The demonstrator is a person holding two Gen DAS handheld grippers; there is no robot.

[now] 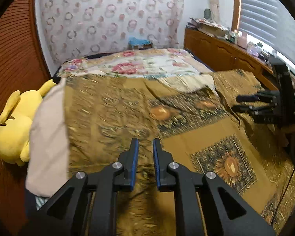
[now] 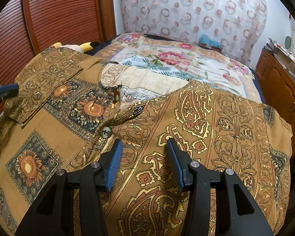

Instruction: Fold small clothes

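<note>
Left gripper [image 1: 145, 143] nearly closed and right gripper [image 2: 144, 145] wide, both empty; shirt [image 2: 186, 137] was found with one sleeve [image 2: 47, 82] folded in, rest left.

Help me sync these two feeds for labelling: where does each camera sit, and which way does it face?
Left wrist: sits on the left gripper, looking along its open fingers across the brown patterned shirt toward the curtain; the right gripper shows at right.
Right wrist: sits on the right gripper, fingers open, low over the shirt by its button; the left gripper tip shows at left.
Shared: shirt, floral bedspread, curtain, yellow plush toy, louvred wooden door.
</note>
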